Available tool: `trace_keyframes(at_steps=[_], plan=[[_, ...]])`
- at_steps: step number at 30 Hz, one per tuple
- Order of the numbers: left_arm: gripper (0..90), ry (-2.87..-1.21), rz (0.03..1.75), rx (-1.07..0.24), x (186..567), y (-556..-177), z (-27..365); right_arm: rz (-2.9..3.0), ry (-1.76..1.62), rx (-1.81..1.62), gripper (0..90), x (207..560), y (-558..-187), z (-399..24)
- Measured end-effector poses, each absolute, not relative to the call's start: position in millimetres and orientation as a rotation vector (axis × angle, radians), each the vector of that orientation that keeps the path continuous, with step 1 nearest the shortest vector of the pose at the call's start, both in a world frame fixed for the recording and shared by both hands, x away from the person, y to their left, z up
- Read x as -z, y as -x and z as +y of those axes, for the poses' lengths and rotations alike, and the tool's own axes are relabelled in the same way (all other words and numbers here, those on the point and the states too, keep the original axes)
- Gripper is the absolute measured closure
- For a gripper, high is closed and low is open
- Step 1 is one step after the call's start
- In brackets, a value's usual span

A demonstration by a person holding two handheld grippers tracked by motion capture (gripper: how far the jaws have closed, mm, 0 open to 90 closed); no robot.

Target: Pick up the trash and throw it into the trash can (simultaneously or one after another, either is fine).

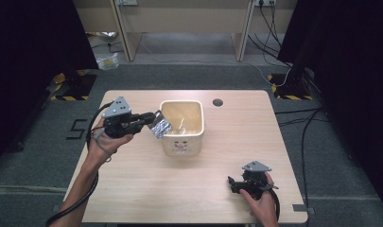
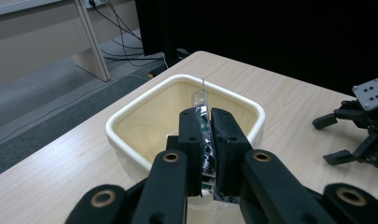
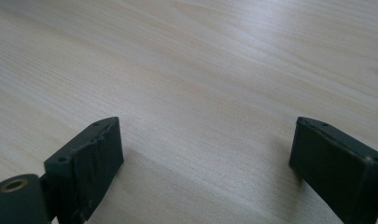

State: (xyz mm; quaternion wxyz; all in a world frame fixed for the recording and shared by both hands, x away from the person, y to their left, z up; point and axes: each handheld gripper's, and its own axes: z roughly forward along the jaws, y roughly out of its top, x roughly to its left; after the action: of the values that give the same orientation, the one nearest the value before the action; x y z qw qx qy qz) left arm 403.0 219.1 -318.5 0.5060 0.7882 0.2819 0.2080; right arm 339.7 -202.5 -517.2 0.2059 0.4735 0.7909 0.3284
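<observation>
A cream square tub (image 1: 182,128) with a printed face on its front stands mid-table. My left gripper (image 1: 153,117) is shut on a shiny silver packet (image 1: 160,127), which it holds just off the tub's left wall. In the left gripper view the packet (image 2: 205,135) stands on edge between the black pads (image 2: 190,140), in front of the tub's rim (image 2: 130,112). My right gripper (image 1: 232,183) rests near the table's front right corner, held by a hand. Its jaws stand wide apart above bare wood, with nothing between the fingertips (image 3: 91,163).
The wooden table (image 1: 132,179) has a round cable hole (image 1: 217,102) behind the tub. In the left gripper view the right gripper (image 2: 359,126) lies off to the right. Beyond the table lie grey floor, desk legs and trailing cables.
</observation>
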Motion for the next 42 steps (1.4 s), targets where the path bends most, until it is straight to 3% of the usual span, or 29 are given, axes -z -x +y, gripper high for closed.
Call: trace_keyframes(at_steps=[42], plan=[[82.3, -1.938, 0.734, -0.511, 334, -460, 168, 2.202, -1.322, -0.920, 9.7, 517, -340, -202]])
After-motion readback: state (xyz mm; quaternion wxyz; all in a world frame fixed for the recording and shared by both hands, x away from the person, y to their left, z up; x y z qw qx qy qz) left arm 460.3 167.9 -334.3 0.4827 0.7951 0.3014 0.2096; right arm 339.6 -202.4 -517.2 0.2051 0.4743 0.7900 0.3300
